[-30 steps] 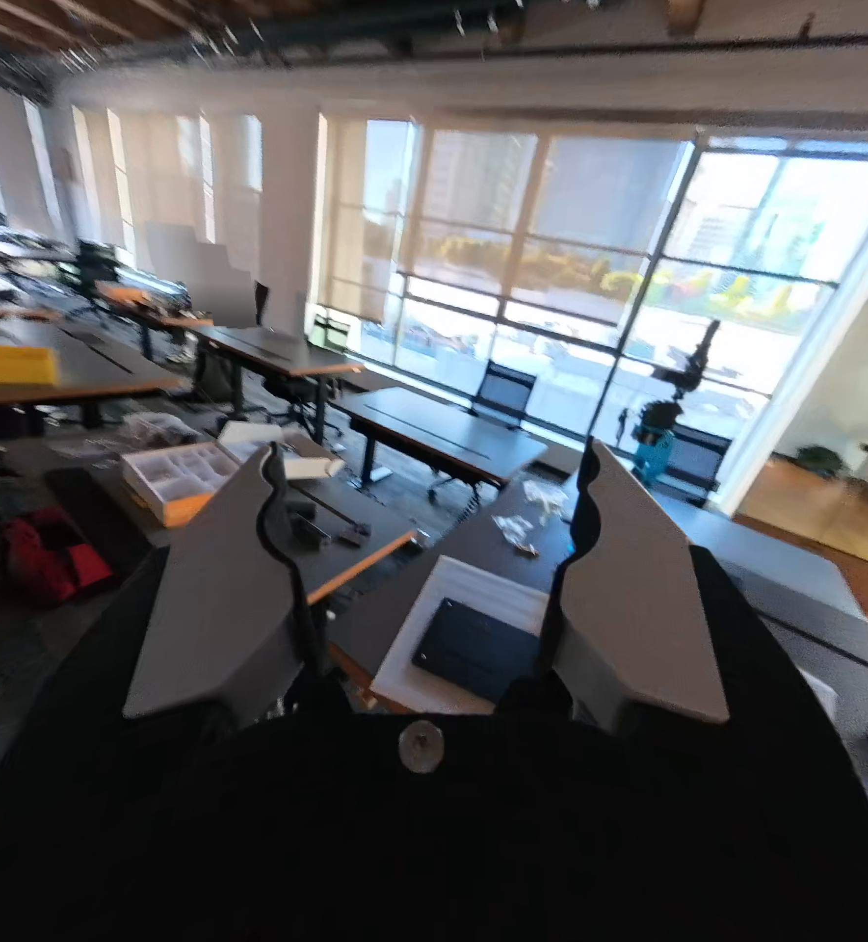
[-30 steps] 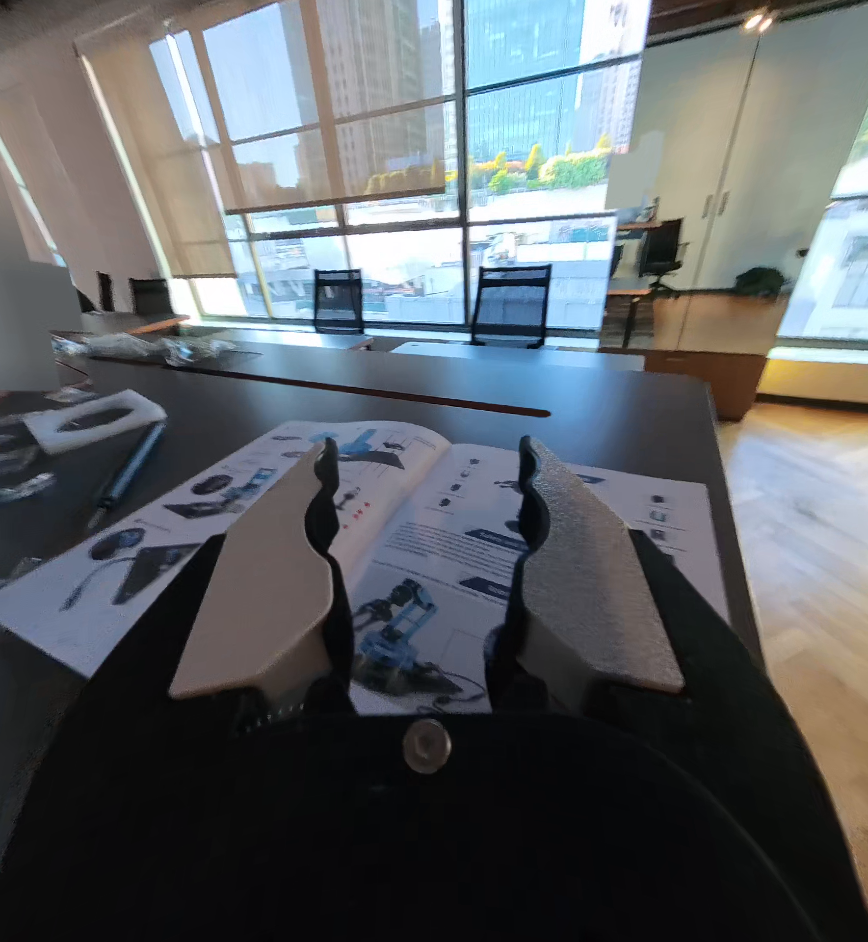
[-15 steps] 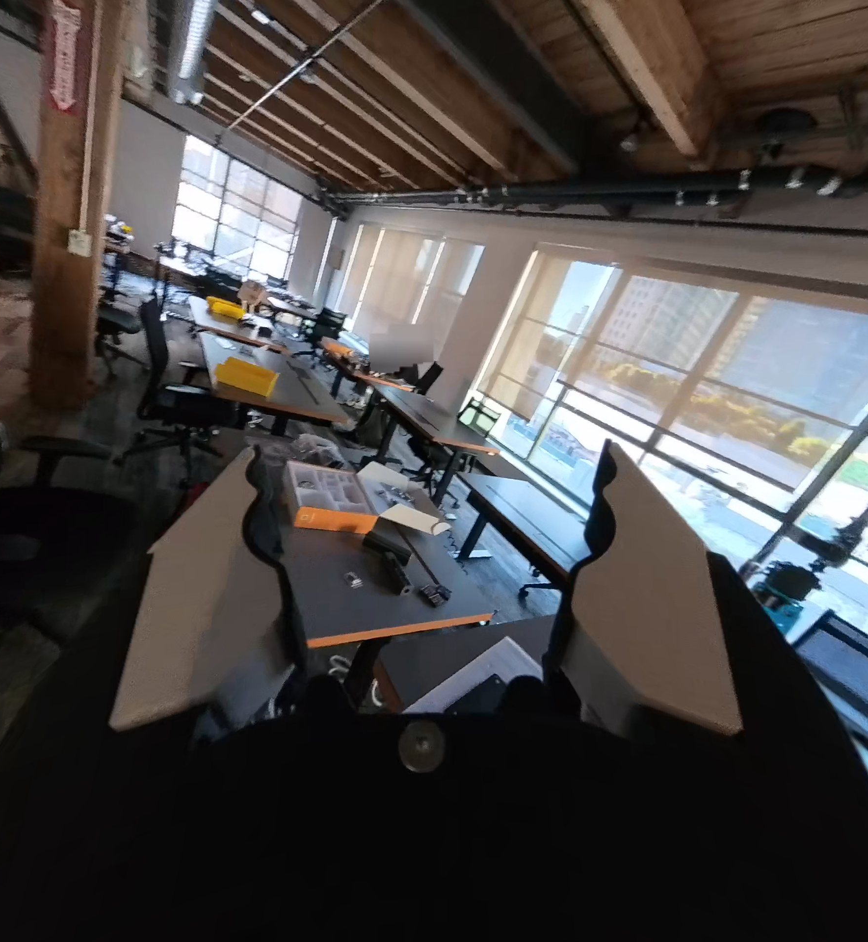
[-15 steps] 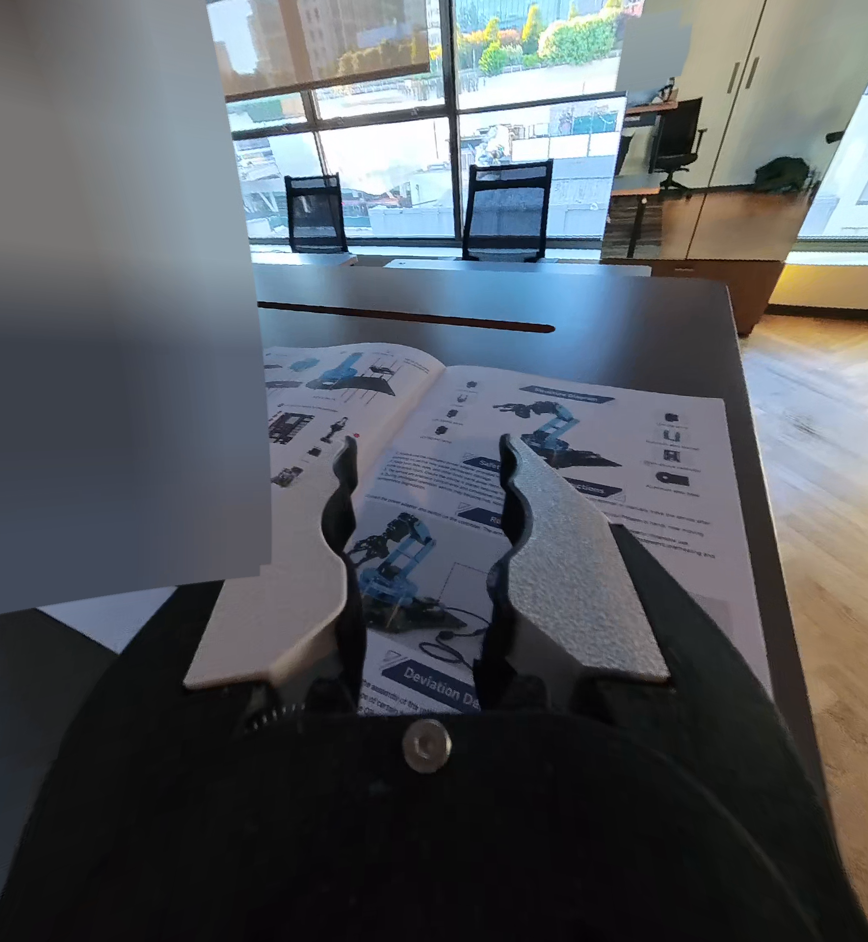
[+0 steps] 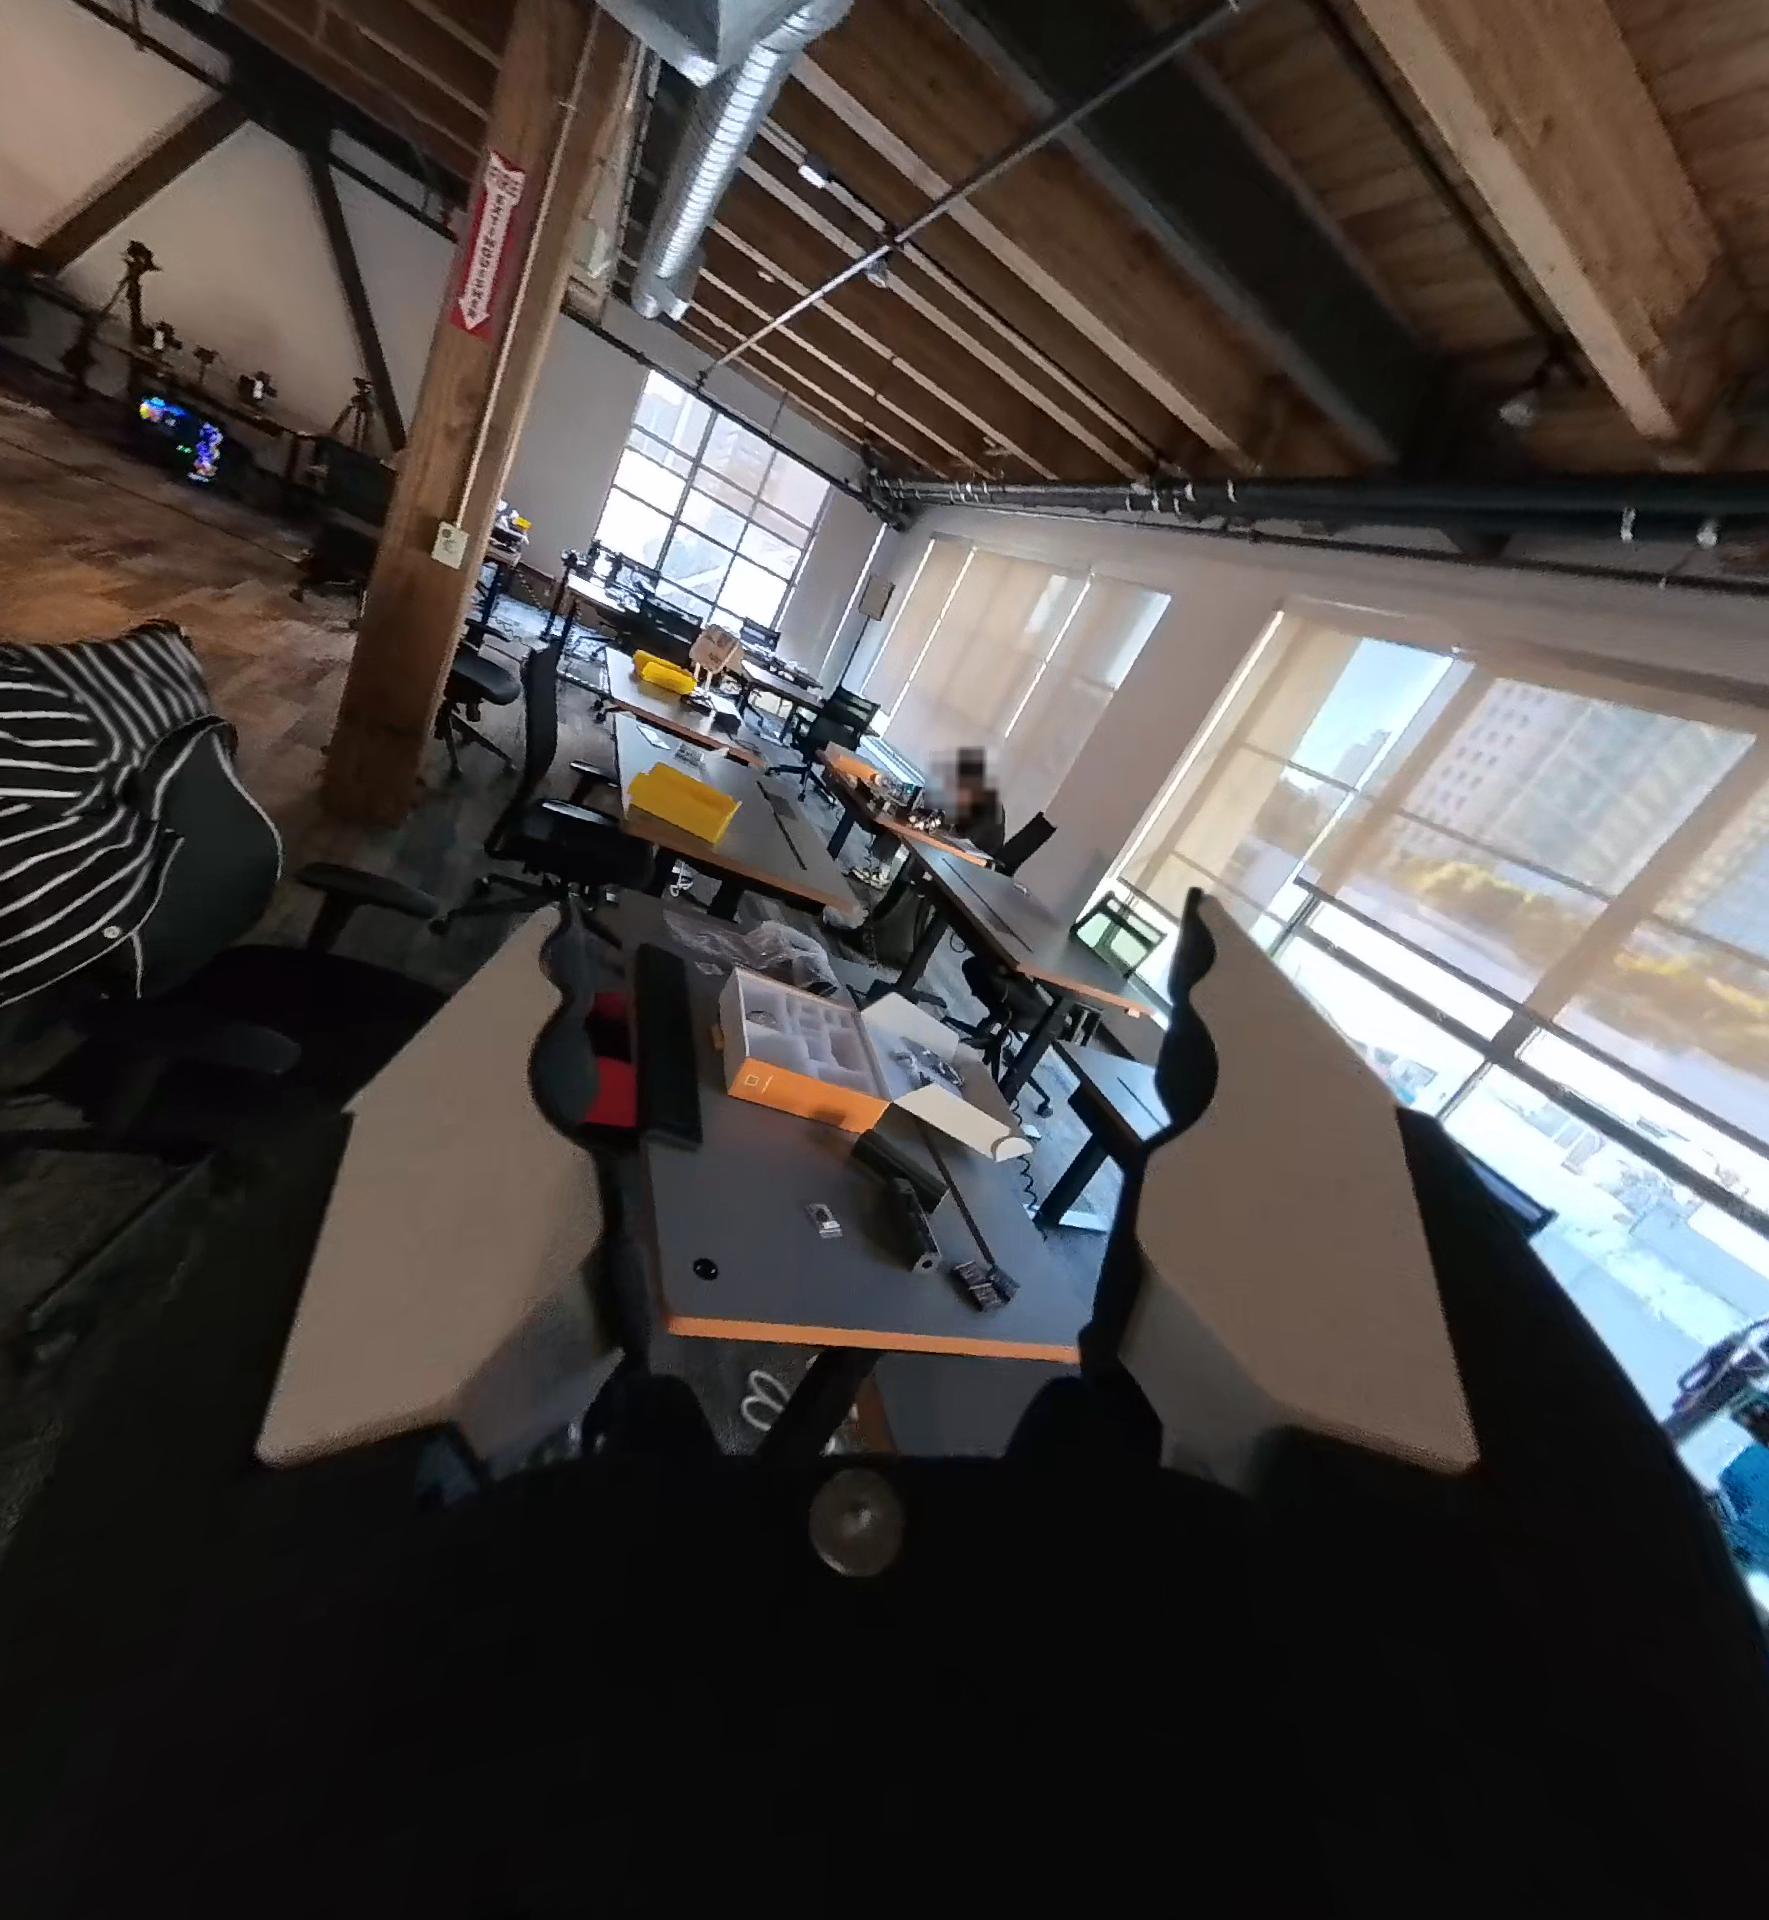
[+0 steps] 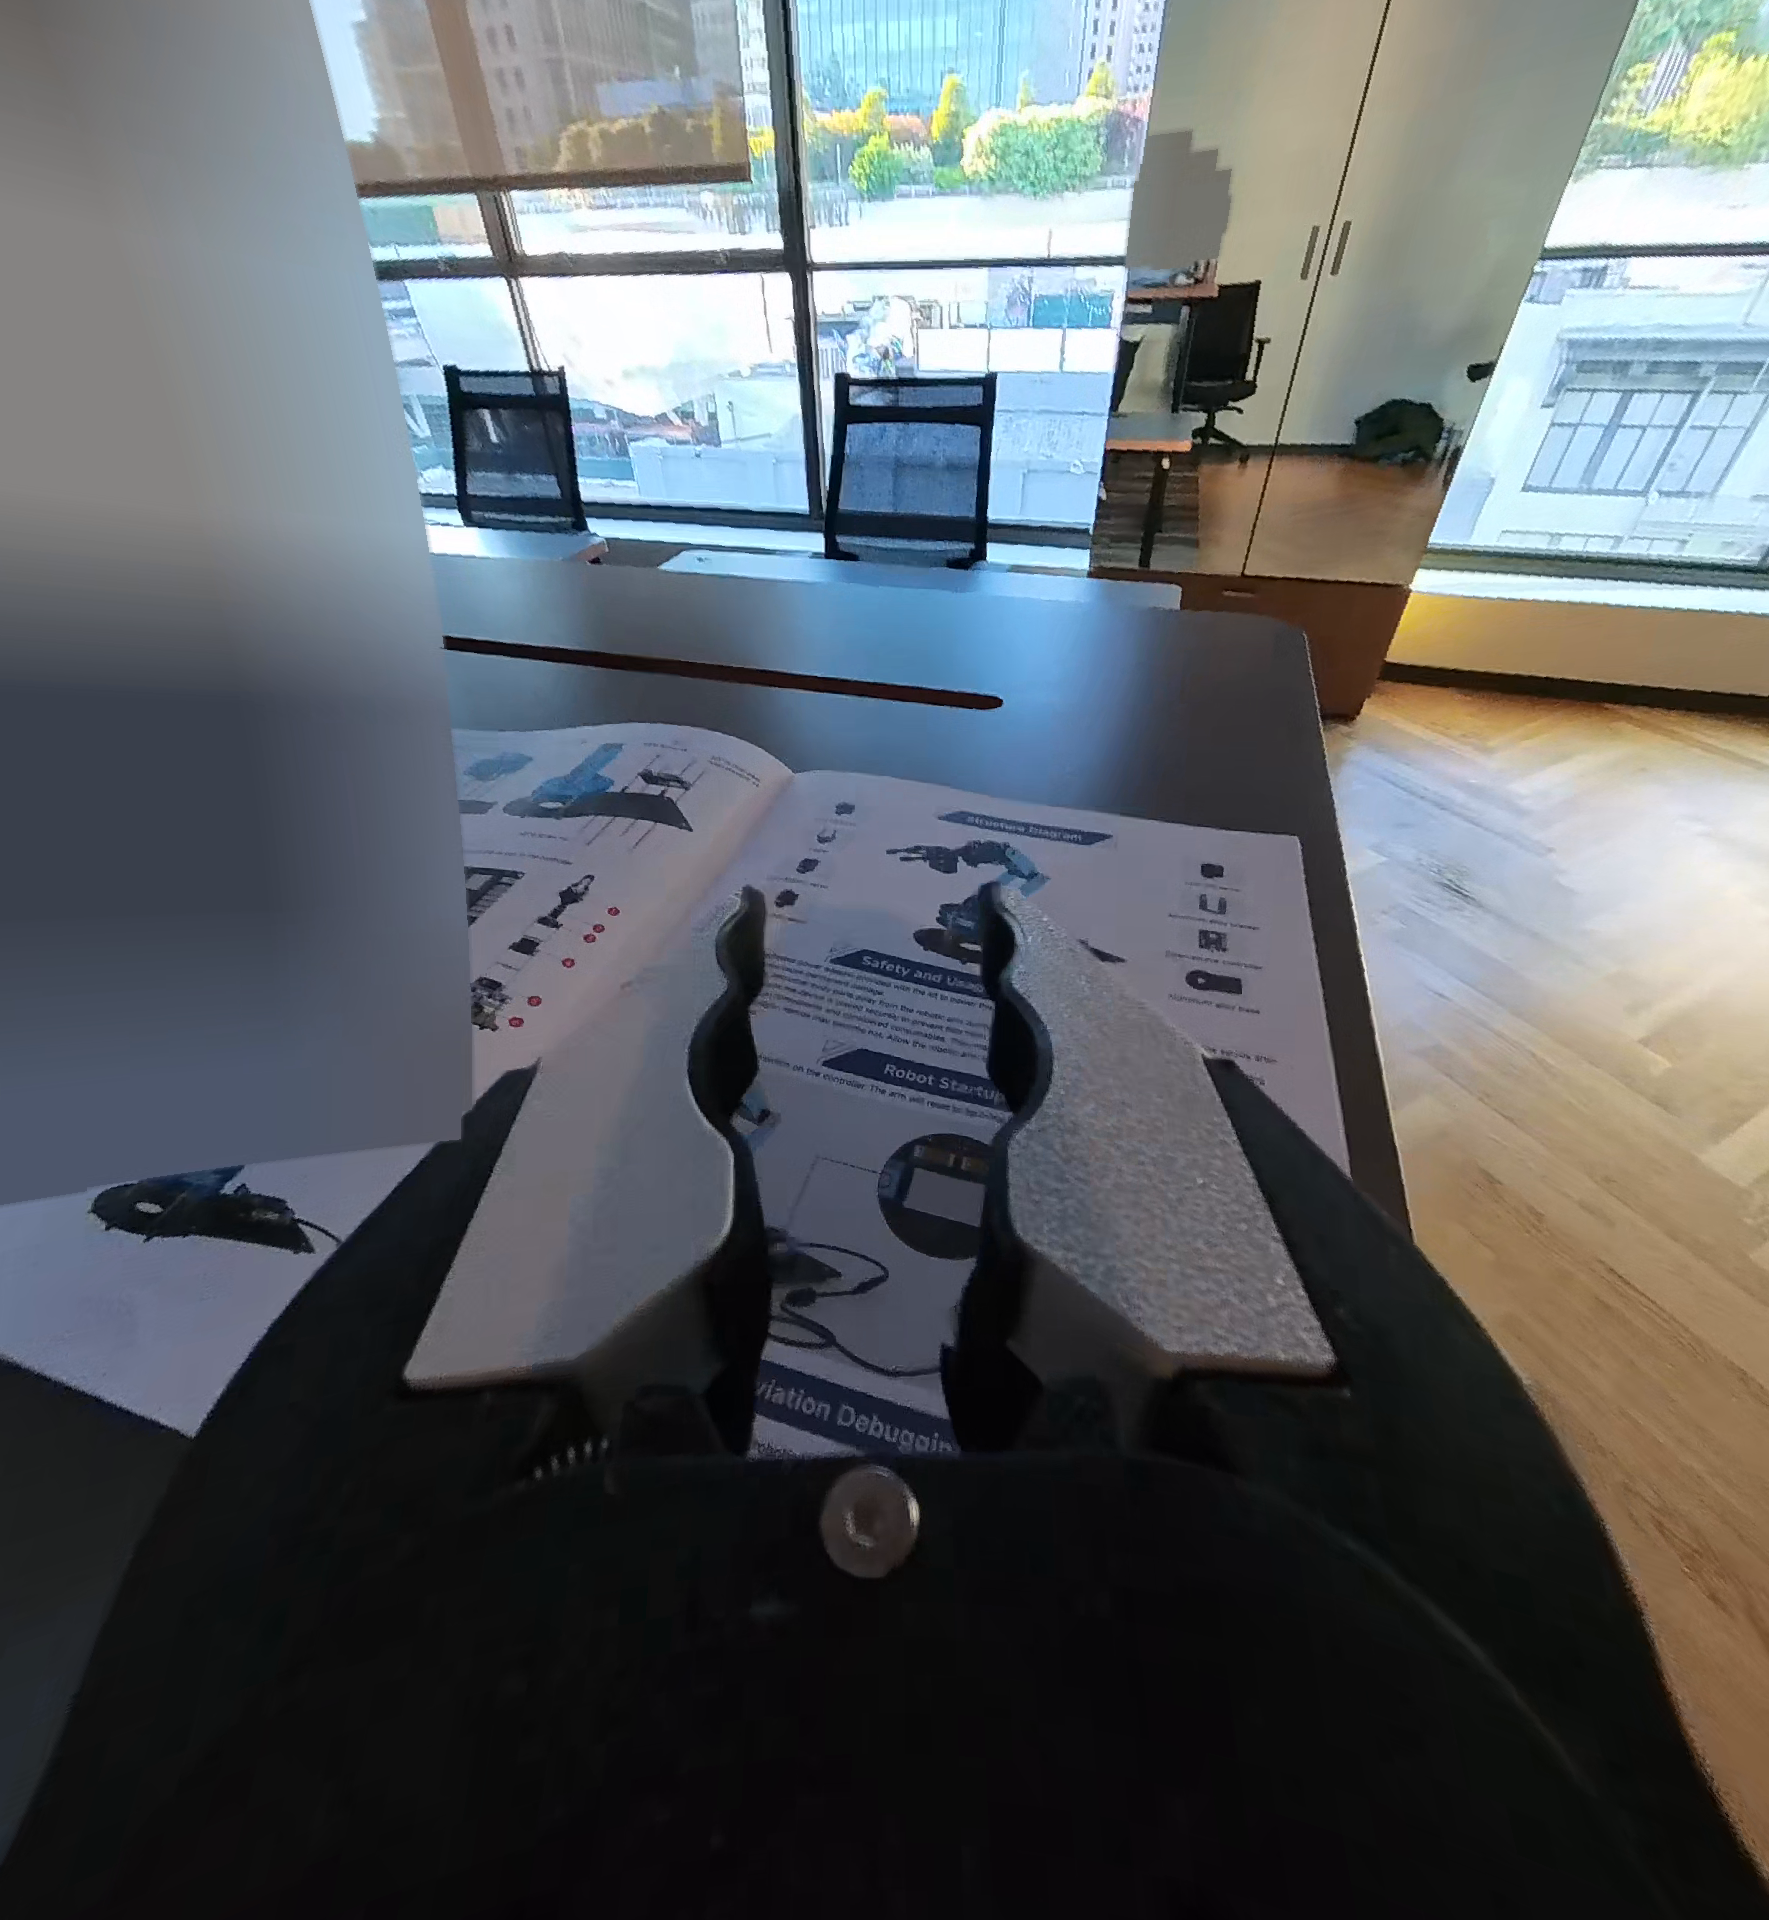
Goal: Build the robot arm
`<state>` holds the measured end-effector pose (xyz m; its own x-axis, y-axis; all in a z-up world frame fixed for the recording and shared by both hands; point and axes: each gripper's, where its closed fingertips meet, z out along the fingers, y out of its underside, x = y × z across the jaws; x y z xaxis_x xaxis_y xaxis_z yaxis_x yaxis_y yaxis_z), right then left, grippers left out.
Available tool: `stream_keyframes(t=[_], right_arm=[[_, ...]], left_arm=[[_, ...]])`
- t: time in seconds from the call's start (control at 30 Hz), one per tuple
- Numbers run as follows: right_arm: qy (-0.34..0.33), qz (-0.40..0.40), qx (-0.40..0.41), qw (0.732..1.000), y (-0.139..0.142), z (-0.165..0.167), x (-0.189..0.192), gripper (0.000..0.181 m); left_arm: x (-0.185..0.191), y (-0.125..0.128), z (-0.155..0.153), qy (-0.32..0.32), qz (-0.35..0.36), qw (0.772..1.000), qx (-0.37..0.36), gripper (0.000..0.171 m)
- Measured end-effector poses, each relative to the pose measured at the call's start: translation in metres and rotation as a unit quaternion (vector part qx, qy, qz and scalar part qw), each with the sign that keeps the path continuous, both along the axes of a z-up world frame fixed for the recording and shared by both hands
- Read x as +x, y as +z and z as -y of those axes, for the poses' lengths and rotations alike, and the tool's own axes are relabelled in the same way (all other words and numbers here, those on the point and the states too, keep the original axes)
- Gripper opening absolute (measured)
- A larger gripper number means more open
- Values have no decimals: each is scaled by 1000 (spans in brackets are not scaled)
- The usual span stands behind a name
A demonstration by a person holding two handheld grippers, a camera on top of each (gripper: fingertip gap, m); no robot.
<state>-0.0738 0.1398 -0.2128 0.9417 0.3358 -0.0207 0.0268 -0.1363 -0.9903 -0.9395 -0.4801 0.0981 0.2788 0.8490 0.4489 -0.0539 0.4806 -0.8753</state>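
My left gripper (image 5: pixel 875 925) is wide open and empty, raised in the air and tilted, pointing across the room at a dark desk with an orange edge (image 5: pixel 797 1226). My right gripper (image 6: pixel 875 904) is partly open and empty, held low over an open printed booklet (image 6: pixel 1119 935) with blue pictures that lies on a dark table (image 6: pixel 1119 665). Nothing is between its fingers.
On the far desk lie an open orange box with a white tray (image 5: pixel 807 1039), a black bar (image 5: pixel 667 1039) and small parts. Office chairs (image 6: pixel 906 457), a wooden post (image 5: pixel 454 416) and windows surround. The table's right edge drops to wood floor (image 6: pixel 1586 1039). A striped garment (image 5: pixel 38 810) hangs at left. Left tips to right tips: about 110 centimetres.
The left gripper swung up and to the left, away from the near table toward the room and ceiling. The right gripper moved forward over the booklet and its jaws narrowed somewhat.
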Motion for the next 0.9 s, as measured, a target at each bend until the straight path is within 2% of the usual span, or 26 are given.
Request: stream_keyframes(t=[0.17, 0.37, 0.67, 0.9], right_arm=[[11, 3, 15, 1000, 4, 1, -4, 40], [7, 8, 12, 1000, 2, 0, -2, 40], [4, 15, 6, 1000, 2, -1, 3, 35], [-24, 48, 45, 998, 16, -1, 15, 30]], left_arm=[[3, -12, 32, 31, 11, 999, 7, 103], [12, -24, 67, 52, 6, 997, 62, 96], [11, -47, 80, 64, 22, 996, 62, 95], [-5, -90, 88, 55, 55, 996, 48, 95]])
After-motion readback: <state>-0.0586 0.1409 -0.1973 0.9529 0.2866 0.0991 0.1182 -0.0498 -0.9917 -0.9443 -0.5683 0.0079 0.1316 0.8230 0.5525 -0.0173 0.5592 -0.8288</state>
